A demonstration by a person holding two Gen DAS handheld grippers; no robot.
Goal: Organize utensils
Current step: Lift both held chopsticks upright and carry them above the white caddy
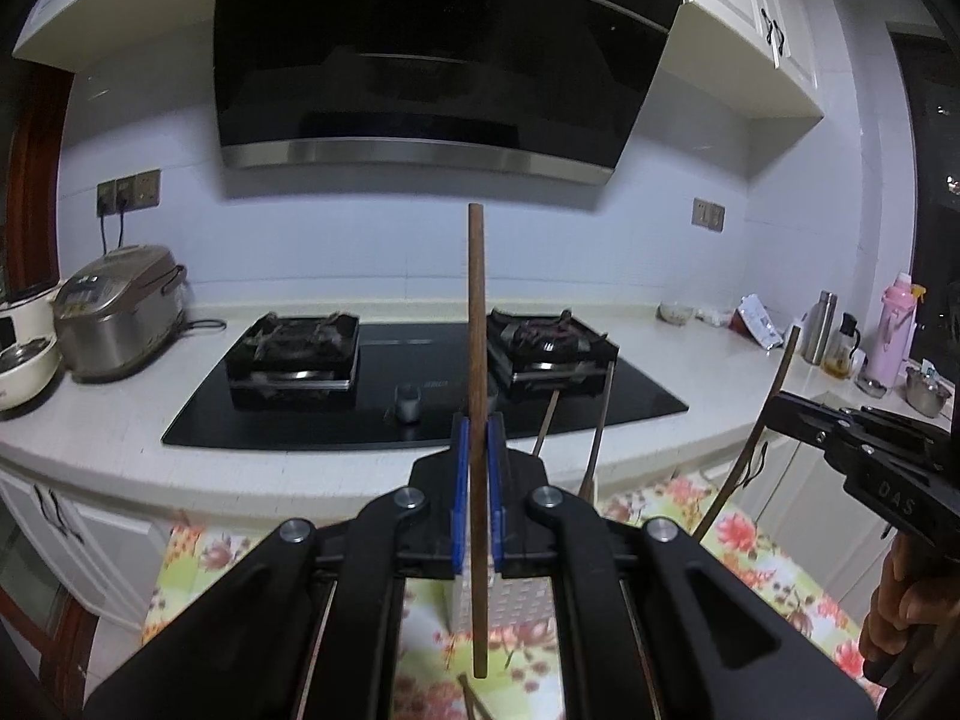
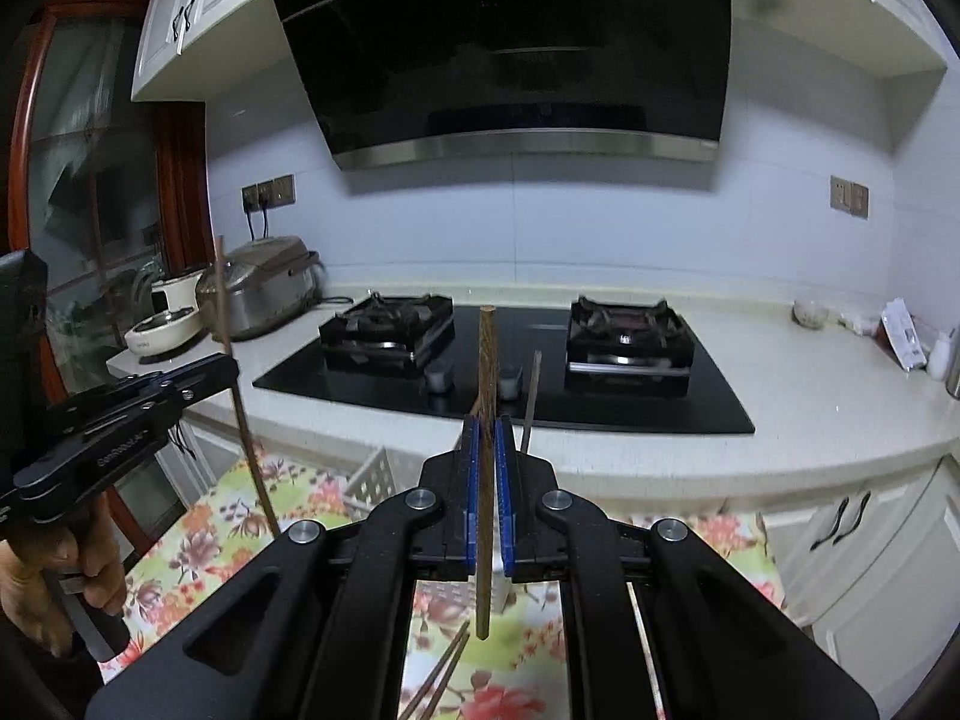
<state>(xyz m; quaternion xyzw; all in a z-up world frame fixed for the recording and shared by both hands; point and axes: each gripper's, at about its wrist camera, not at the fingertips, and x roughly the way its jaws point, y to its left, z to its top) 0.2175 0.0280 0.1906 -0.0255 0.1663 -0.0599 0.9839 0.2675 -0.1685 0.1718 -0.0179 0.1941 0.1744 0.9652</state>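
At nine o'clock, the left tool (image 1: 478, 450) was clamped on an upright wooden chopstick (image 1: 477, 324), lifted clear of the floral-clothed desk (image 1: 798, 546). Toward three o'clock, the right tool (image 2: 487, 462) was likewise closed on a second chopstick (image 2: 487, 360). A white perforated holder (image 2: 367, 483) was seen below, a few sticks already standing in it. More chopsticks (image 2: 441, 678) were left lying at six o'clock, so the sorting was judged only partly done.
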